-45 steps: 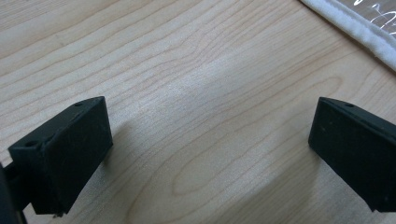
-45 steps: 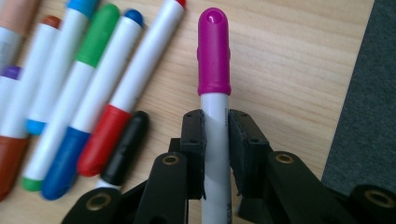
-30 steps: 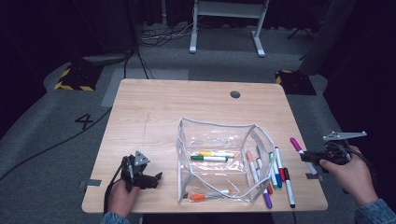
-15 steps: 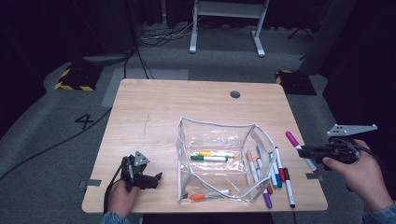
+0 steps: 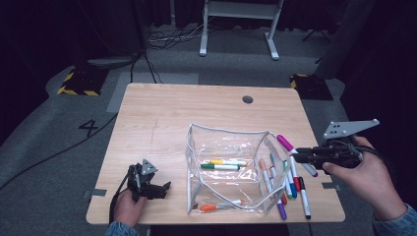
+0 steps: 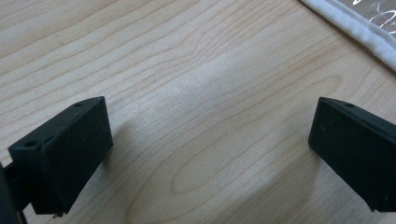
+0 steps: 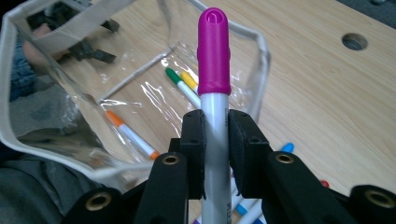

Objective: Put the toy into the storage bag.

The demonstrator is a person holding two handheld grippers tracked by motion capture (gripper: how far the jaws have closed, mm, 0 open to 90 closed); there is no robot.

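A wooden table (image 5: 196, 113) carries a clear plastic pouch (image 5: 231, 142) with a white trimmed rim, standing open near the front edge. Inside the pouch lie a yellow marker (image 5: 227, 162) and a green marker (image 5: 221, 167) side by side, and an orange marker (image 5: 216, 207) near the front wall. Just right of the pouch, on the bare wood, a loose bunch of markers (image 5: 287, 184) lies roughly parallel, touching one another.

The right gripper (image 5: 301, 156), held in a hand (image 5: 369, 179) at the table's right edge, is raised above that bunch and points toward the pouch. Its jaws are clamped on a marker with a magenta cap (image 7: 214, 46): the white barrel runs straight between the two black pads, which press it from both sides, and the capped end sticks out well beyond the tips. In the right gripper view the cap stands in front of the pouch's rim, with the green and yellow markers beyond it.

The left gripper (image 5: 160, 189) rests low at the front left of the table, just beside the pouch. Its jaws stand wide apart with bare wood between them; the pouch's white trim (image 6: 355, 28) shows at the far corner.
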